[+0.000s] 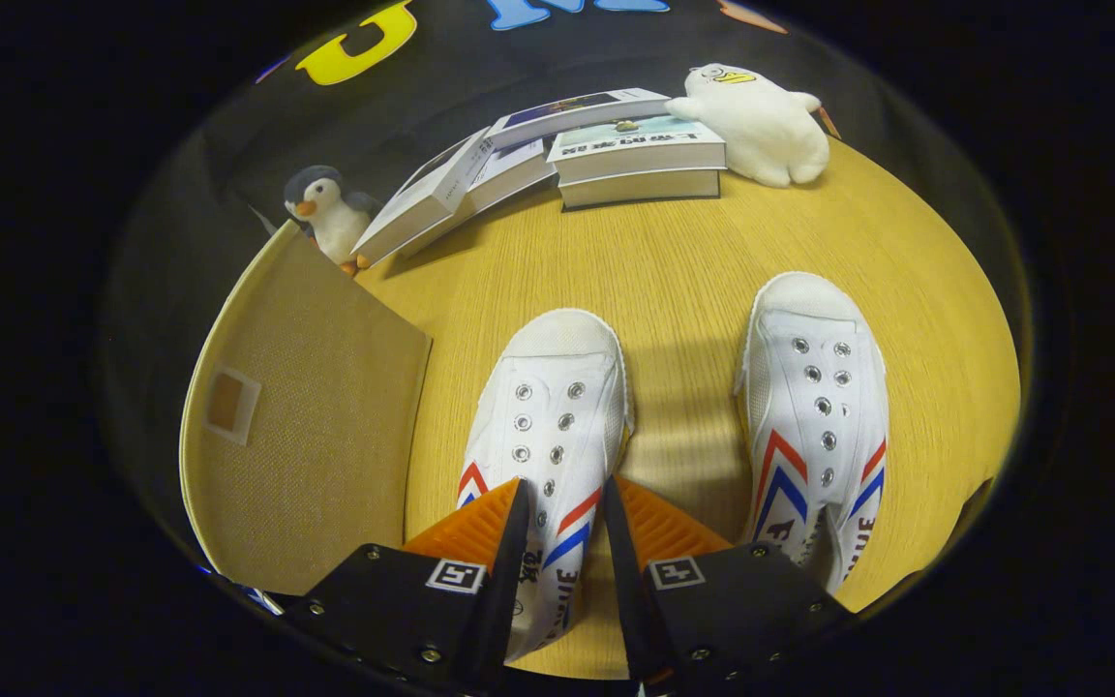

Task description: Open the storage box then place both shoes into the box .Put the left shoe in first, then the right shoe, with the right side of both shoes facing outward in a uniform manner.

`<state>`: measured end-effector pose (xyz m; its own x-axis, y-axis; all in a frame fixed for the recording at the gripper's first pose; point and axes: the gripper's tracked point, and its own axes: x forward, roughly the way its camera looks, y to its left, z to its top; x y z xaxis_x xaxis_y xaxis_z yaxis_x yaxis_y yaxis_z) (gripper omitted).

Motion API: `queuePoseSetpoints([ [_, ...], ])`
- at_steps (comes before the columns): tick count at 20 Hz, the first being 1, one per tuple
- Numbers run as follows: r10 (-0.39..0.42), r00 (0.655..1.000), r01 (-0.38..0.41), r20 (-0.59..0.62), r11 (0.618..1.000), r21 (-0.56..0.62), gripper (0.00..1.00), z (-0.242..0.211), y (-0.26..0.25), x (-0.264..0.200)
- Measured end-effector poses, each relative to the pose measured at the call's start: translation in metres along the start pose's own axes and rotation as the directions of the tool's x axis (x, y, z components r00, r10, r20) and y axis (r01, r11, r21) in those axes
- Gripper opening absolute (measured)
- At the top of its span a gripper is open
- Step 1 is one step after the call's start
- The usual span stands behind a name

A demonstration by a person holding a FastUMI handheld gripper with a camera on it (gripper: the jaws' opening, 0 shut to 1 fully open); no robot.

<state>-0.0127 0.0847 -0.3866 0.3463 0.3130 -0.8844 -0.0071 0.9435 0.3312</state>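
White canvas left shoe (550, 416) lies on the bench (683, 261), toe pointing away, its heel end between the fingers of the hand-held gripper (562, 503). The fingers straddle the shoe's rear; whether both press on it cannot be told, so the grasp is unconfirmed. The right shoe (817, 426) stands beside it on the right of the fingers, apart from them and untouched. The storage box (311, 436), a tan fabric piece with a small label window, sits to the left of the fingers; the panel facing up looks flat, and whether it is opened cannot be judged. Neither shoe is in the box. Assessment: loading has not begun; left shoe pickup appears to be the step in hand, with both placements outstanding. Beyond the shoes: stacked books (616, 155), a penguin toy (330, 213) and a white plush (761, 121).
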Motion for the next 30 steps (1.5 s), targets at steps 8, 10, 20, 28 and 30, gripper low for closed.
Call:
queuePoseSetpoints([
  [8,0.031,0.999,-0.028,-0.009,0.974,0.224,0.01,0.007,0.003,-0.022],
  [10,0.056,0.998,-0.059,0.017,0.969,0.24,0.01,0.018,0.012,-0.036],
  [20,0.165,0.976,-0.195,0.146,0.953,0.231,0.01,0.077,0.087,-0.11],
  [28,0.198,0.963,-0.225,0.181,0.963,0.148,0.01,0.087,0.151,-0.134],
  [30,0.209,0.963,-0.233,0.172,0.963,0.134,0.01,0.083,0.168,-0.131],
])
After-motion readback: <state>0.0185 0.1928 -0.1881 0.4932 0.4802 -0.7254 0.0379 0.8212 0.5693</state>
